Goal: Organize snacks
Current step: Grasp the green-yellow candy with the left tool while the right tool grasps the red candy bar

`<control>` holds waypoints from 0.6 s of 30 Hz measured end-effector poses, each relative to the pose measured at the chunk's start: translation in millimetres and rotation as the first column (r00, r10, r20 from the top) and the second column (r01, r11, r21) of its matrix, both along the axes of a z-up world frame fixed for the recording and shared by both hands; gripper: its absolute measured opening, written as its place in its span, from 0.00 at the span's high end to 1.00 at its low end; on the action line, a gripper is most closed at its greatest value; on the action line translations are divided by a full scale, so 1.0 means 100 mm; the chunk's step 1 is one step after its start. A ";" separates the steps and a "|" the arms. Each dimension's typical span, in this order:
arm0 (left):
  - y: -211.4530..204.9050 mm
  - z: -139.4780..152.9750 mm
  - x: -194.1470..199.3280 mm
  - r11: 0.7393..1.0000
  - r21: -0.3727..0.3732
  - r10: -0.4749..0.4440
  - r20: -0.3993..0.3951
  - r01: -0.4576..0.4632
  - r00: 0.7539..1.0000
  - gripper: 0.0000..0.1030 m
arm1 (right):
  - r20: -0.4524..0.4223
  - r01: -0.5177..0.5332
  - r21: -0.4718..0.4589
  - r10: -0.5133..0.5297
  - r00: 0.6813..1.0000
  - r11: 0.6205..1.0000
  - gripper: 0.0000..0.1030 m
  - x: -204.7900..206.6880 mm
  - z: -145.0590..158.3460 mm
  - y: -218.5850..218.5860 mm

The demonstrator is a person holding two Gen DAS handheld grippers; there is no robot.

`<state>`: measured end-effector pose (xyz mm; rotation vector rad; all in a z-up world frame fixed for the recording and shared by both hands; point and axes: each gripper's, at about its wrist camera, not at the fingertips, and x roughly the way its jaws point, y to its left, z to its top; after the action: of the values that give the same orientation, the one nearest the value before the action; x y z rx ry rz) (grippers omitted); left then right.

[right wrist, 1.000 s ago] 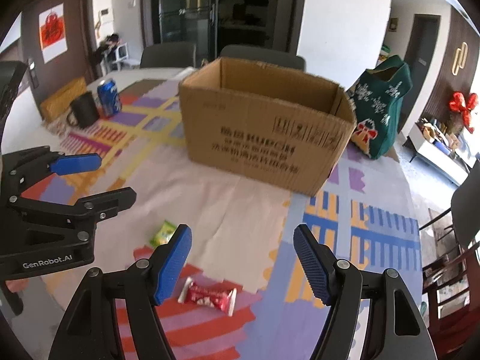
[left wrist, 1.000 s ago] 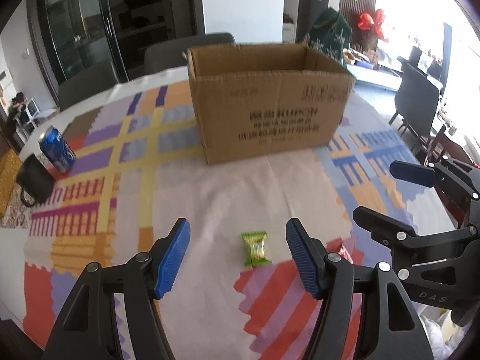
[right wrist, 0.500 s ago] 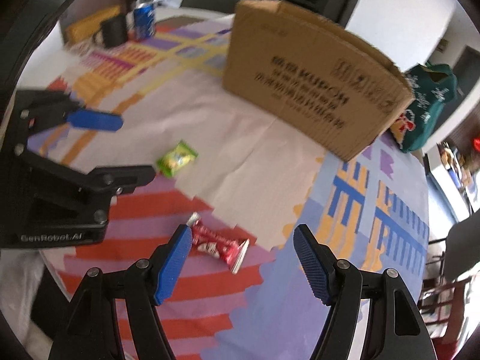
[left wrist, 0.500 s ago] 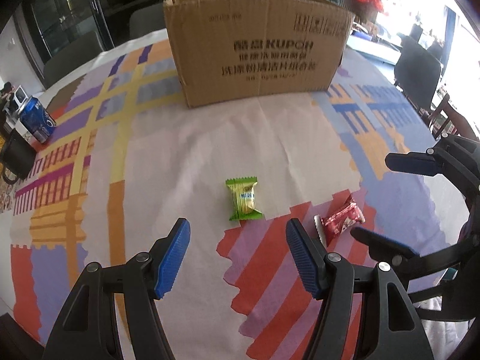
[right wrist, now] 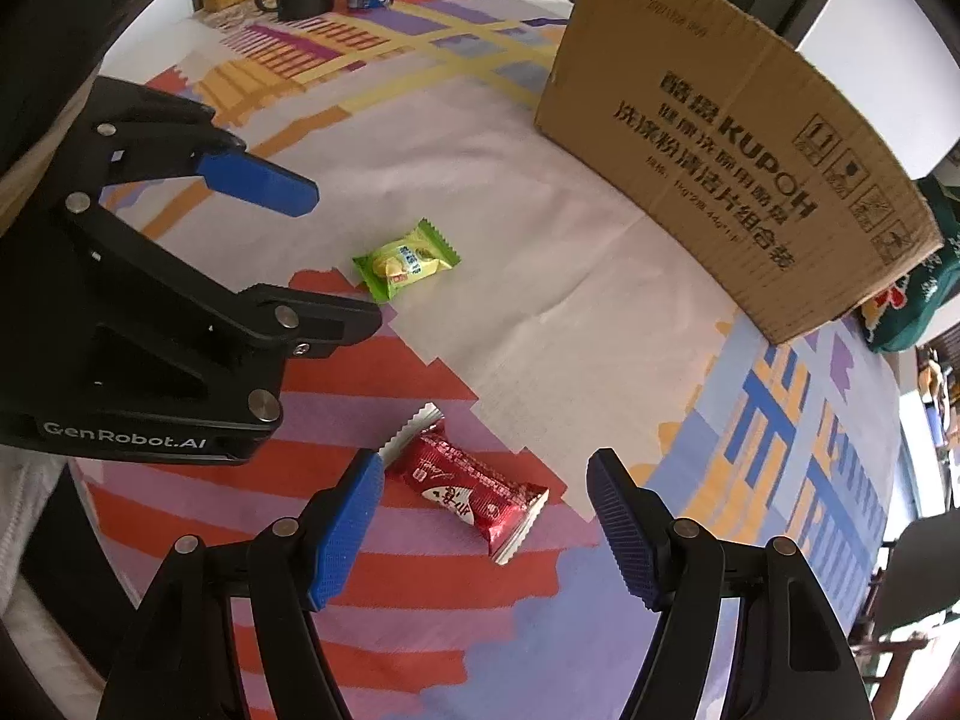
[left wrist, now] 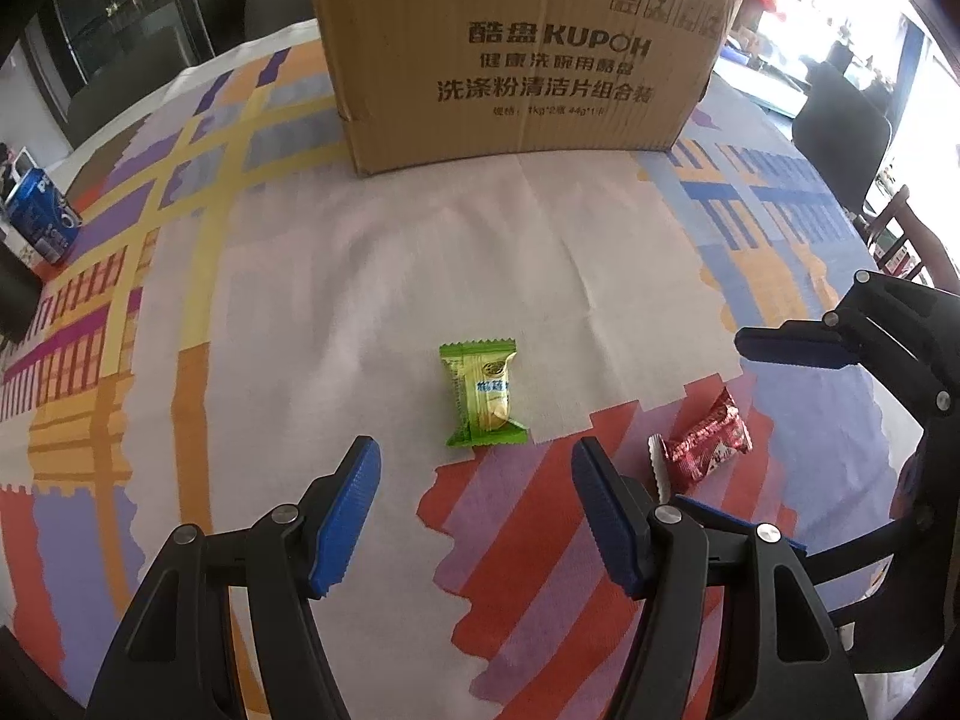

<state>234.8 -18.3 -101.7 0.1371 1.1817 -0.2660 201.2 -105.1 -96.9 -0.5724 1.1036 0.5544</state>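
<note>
Left wrist view: I am lowering the left gripper (left wrist: 474,516), jaws spread wide and empty, toward the green snack (left wrist: 485,394) just ahead on the tablecloth (left wrist: 360,276). Right gripper (right wrist: 480,531), equally wide and empty, is straddling the red snack (right wrist: 471,486). I am judging that both should descend level before closing; the cardboard box (left wrist: 516,48) is waiting beyond.

Home dining room: tablecloth (left wrist: 300,312), chairs (left wrist: 840,144).
</note>
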 end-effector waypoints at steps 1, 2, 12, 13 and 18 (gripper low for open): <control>-0.01 -0.02 0.03 1.000 0.001 0.002 -0.007 -0.002 1.000 0.37 | -0.003 -0.002 -0.002 0.002 1.000 1.000 0.31 0.01 -0.02 0.00; -0.01 -0.04 0.04 1.000 0.000 0.004 -0.010 -0.004 1.000 0.37 | -0.009 -0.005 0.004 0.005 1.000 1.000 0.31 0.03 -0.03 -0.01; -0.03 -0.16 0.24 0.999 -0.009 0.043 -0.043 -0.043 0.998 0.51 | -0.042 0.094 0.032 -0.093 0.995 0.995 0.34 0.24 -0.15 -0.12; -0.04 -0.17 0.24 0.999 -0.008 0.041 -0.045 -0.041 0.998 0.53 | -0.045 0.103 0.041 -0.101 0.994 0.994 0.38 0.25 -0.15 -0.14; -0.07 -0.16 0.26 0.999 -0.007 0.040 -0.032 -0.040 0.999 0.78 | -0.067 0.130 0.085 -0.125 0.990 0.988 0.69 0.25 -0.12 -0.19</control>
<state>260.8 -25.5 -117.9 0.1027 1.2133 -0.2386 226.5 -123.8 -108.8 -0.4062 1.1586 0.5099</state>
